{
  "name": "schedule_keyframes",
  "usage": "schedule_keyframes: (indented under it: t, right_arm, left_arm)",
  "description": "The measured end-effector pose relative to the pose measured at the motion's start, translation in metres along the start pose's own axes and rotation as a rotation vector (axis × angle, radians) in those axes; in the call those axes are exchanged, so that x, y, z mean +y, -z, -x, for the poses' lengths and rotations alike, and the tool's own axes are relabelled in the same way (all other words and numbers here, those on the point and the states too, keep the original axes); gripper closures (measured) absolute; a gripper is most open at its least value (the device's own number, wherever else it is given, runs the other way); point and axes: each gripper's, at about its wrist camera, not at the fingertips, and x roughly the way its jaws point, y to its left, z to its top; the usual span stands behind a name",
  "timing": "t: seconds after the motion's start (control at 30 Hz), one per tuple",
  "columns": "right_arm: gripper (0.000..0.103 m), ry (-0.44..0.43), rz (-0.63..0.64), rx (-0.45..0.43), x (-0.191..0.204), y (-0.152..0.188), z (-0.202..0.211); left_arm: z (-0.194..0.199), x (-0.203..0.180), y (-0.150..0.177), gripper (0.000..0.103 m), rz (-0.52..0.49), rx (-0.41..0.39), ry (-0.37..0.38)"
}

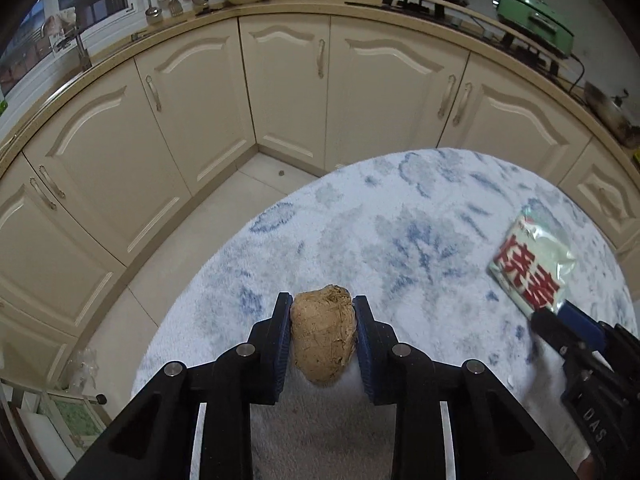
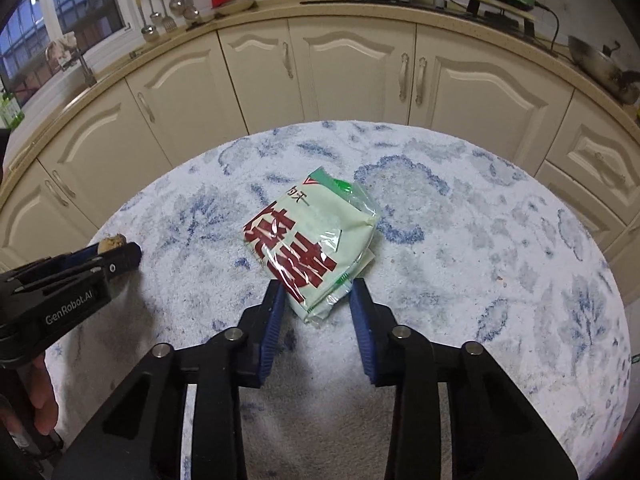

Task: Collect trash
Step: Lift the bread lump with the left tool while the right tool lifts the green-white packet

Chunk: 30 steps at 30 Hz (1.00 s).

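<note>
Two pieces of trash are shown being picked up at once from a round tabletop (image 2: 500, 240) covered in a white-and-blue fleecy cloth. The left gripper (image 1: 322, 312) is closed on a brown crumpled lump (image 1: 323, 338), with a blue pad pressed against each side; the lump lies near the tabletop's left edge. The right gripper (image 2: 318, 292) is narrowed around the near end of an empty pale-green wrapper (image 2: 312, 240), which lies at about the middle of the tabletop. The left pad is seen against the wrapper's edge; whether the right pad touches it cannot be told.

The step in hand is judged to be the grasp itself, with neither piece yet lifted. The next move calls for both pieces to be raised clear of the cloth and carried to a bin, none of which is in view. The thin film may slip, so a firm pinch is needed first.

Large red characters are printed across the wrapper, with smaller dark characters above them; they are not fully legible. "GenRobot.AI" is read on the left gripper's body in the right wrist view, and "DAS" on the right gripper (image 1: 560, 316) in the left wrist view.
</note>
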Motion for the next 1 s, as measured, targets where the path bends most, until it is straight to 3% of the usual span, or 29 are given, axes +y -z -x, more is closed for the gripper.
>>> schedule_keyframes:
  t: [0.07,0.23,0.27,0.33,0.37,0.47,0.67,0.7,0.73,0.77,0.8,0.83,0.9,1.0]
  right_arm:
    - [0.093,-0.022,0.01,0.001,-0.003,0.003,0.006]
    - [0.09,-0.03,0.02,0.026,-0.011,0.01,0.011]
    - [0.081,-0.027,0.012,0.021,-0.014,0.01,0.013]
    - [0.037,-0.008,-0.01,0.002,-0.018,0.006,0.014]
    - [0.003,0.009,-0.03,-0.005,-0.021,0.003,0.014]
    - [0.0,-0.021,-0.075,-0.05,-0.023,-0.01,0.012]
    - [0.001,0.021,0.047,0.028,0.004,-0.021,-0.024]
    - [0.003,0.024,0.057,0.03,0.006,-0.021,-0.028]
    - [0.013,0.055,0.085,-0.017,0.011,-0.018,-0.027]
    - [0.041,0.061,0.112,-0.045,0.014,-0.016,-0.026]
    - [0.061,0.024,0.111,-0.058,0.014,-0.016,-0.023]
    - [0.063,0.002,0.099,-0.043,0.012,-0.016,-0.023]
    - [0.088,-0.013,0.106,-0.057,0.01,-0.015,-0.02]
    - [0.095,-0.038,0.104,-0.072,0.006,-0.011,-0.011]
  left_arm:
    - [0.003,0.0,0.006,0.078,0.005,0.009,0.005]
    - [0.022,-0.002,0.02,0.078,0.015,0.009,0.06]
    - [0.027,-0.004,0.023,0.078,0.009,-0.001,0.06]
    - [0.041,-0.004,0.027,0.078,0.004,-0.01,0.068]
    - [0.044,-0.004,0.029,0.078,0.003,-0.011,0.072]
    - [0.053,-0.005,0.032,0.078,-0.006,-0.022,0.077]
    - [0.06,-0.004,0.035,0.078,0.007,-0.016,0.076]
    - [0.059,-0.004,0.035,0.078,0.008,-0.015,0.075]
    - [0.059,-0.004,0.034,0.078,0.009,-0.011,0.072]
    - [0.059,-0.005,0.035,0.078,0.007,-0.008,0.068]
    - [0.058,-0.005,0.035,0.078,0.006,-0.006,0.068]
    - [0.059,-0.005,0.036,0.078,0.007,-0.005,0.068]
    - [0.061,-0.007,0.038,0.078,0.01,-0.002,0.066]
    - [0.068,-0.014,0.04,0.078,-0.001,-0.004,0.07]
